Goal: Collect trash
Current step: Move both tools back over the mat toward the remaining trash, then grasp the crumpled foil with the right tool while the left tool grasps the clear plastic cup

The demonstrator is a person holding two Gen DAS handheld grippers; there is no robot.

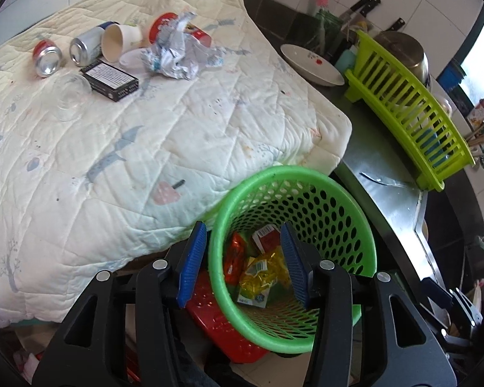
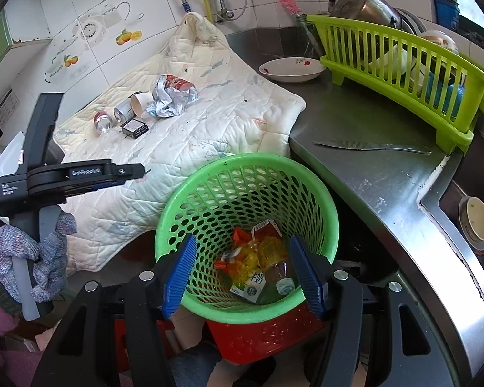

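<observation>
Roughly partway, I would judge: the green basket [image 2: 247, 193] is already holding several wrappers, a small carton and what looks like a little bottle, while a cluster of trash is still lying on the quilted cloth [image 1: 184, 135] well apart from it. Waiting there are two cans [image 1: 66, 53], a paper cup [image 1: 119, 40], crumpled paper [image 1: 177, 53], a black box [image 1: 111, 79] and a clear plastic cup [image 1: 69, 98] (hard to make out). The left gripper [image 1: 243, 259] is hanging spread over the basket rim with nothing pinched. The right gripper [image 2: 242, 277] is likewise standing spread and empty above the basket.
</observation>
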